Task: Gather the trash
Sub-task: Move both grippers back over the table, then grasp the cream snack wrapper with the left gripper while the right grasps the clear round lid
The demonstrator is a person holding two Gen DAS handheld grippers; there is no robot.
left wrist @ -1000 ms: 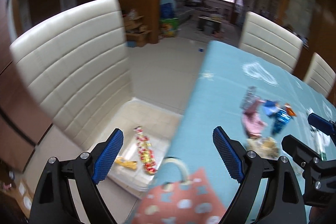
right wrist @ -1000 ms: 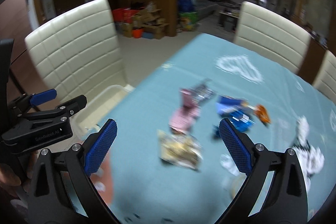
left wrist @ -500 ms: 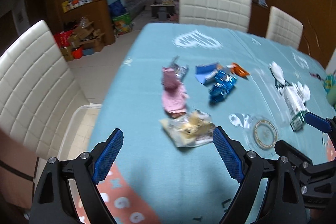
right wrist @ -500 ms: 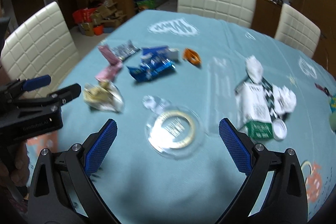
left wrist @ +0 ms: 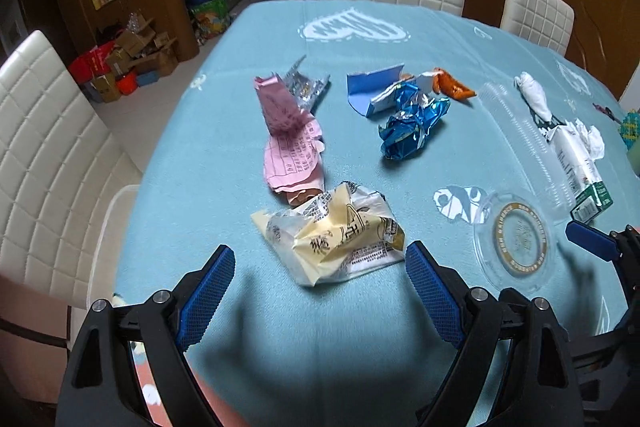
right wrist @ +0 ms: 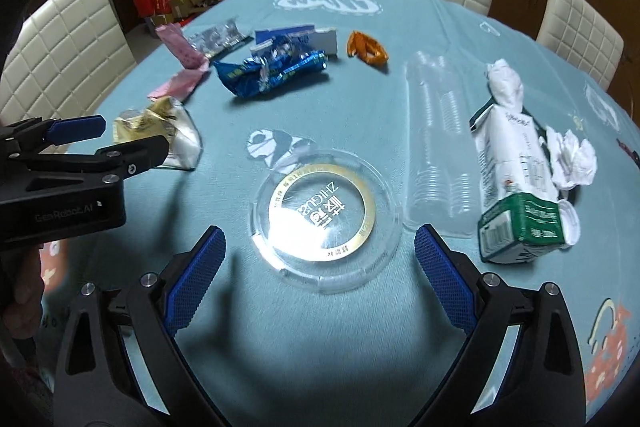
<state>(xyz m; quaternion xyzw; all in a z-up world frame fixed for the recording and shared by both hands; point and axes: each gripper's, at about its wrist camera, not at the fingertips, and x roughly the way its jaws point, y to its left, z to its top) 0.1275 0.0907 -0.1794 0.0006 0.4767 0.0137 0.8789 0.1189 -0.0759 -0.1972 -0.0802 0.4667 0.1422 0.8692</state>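
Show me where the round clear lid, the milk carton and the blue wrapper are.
Round clear lid (right wrist: 322,208): right wrist view, centre inside the gold ring.
Milk carton (right wrist: 516,163): right wrist view, white side panel.
Blue wrapper (left wrist: 412,123): left wrist view, middle of the crumpled foil.

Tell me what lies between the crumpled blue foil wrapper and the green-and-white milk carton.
A clear ribbed plastic tray lies between the blue foil wrapper and the milk carton, on the teal tablecloth. The right wrist view shows it best.

The clear round lid (right wrist: 325,217) carries "ZHIGU" with Chinese characters inside its gold ring, and the left gripper (right wrist: 86,143) body reads "GenRobot.AI".
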